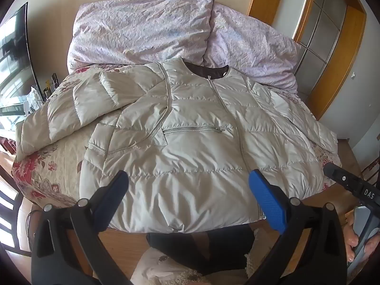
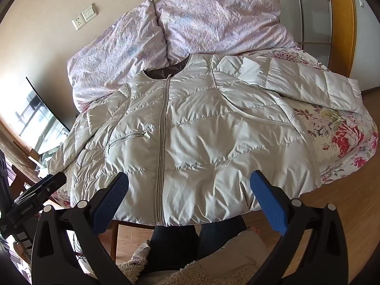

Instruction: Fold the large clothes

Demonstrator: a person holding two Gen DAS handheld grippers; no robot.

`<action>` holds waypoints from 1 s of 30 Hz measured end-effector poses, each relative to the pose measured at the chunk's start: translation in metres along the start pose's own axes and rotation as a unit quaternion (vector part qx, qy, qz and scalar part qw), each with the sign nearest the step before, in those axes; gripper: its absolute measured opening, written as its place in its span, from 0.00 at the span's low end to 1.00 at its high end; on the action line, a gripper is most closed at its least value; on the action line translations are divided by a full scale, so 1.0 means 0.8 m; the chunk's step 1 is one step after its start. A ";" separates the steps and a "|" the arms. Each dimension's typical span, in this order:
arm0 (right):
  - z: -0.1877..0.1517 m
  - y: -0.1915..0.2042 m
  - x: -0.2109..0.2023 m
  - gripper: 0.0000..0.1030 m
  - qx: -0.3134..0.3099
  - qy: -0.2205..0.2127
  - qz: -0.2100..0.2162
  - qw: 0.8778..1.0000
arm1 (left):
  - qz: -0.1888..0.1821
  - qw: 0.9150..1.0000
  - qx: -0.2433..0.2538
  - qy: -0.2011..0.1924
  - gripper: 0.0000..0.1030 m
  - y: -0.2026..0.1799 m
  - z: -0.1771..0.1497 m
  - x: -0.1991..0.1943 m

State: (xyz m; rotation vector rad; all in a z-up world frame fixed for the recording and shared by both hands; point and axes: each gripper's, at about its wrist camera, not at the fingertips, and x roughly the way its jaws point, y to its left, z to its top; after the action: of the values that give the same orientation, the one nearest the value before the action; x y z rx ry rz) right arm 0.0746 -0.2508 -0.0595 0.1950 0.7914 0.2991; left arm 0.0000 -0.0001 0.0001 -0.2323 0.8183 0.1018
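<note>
At the bottom of each view we hold the left gripper (image 1: 187,190) and right gripper (image 2: 188,190) with jaws spread wide, gripping nothing. Mid-frame, the cream padded jacket (image 1: 190,142) lies zipped, front up, on the floral bedspread (image 2: 344,137). Farther, in the upper frame, sits a lilac duvet (image 1: 142,28).

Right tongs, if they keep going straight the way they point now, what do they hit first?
Most likely the jacket: the open right tongs hang over its lower front by the zipper. Nothing shows between them, though depth is unclear.
</note>
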 end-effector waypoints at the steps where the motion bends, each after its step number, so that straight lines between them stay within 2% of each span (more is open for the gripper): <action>1: 0.000 0.000 0.000 0.99 0.000 0.001 -0.001 1.000 | 0.000 1.000 0.000 0.000 0.98 0.000 0.000 0.000; 30: 0.000 -0.002 0.001 0.99 0.002 0.001 0.001 1.000 | 0.001 1.000 0.000 0.000 0.98 0.000 0.000 0.000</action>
State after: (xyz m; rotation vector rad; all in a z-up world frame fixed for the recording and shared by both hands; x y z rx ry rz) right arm 0.0757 -0.2519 -0.0606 0.1990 0.7936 0.3001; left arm -0.0002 0.0002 0.0002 -0.2322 0.8190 0.1032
